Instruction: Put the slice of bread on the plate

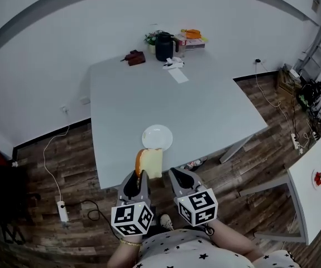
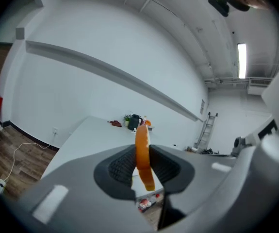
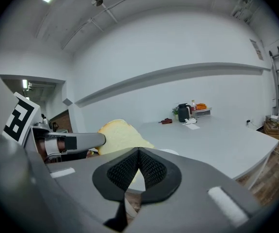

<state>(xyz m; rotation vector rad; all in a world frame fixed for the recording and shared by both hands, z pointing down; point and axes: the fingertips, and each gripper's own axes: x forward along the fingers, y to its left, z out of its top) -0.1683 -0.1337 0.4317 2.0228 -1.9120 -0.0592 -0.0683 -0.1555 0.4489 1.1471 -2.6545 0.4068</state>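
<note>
Grips the slice of bread upright between the left gripper's fingers, just short of the plate near the table's front edge. Holds the right gripper's fingers closed, empty, alongside.

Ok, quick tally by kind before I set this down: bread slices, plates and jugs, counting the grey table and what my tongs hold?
bread slice: 1, gripped in the left tongs
white plate: 1, on the grey table
dark jug: 1, at the table's far end
Total: 3
</note>
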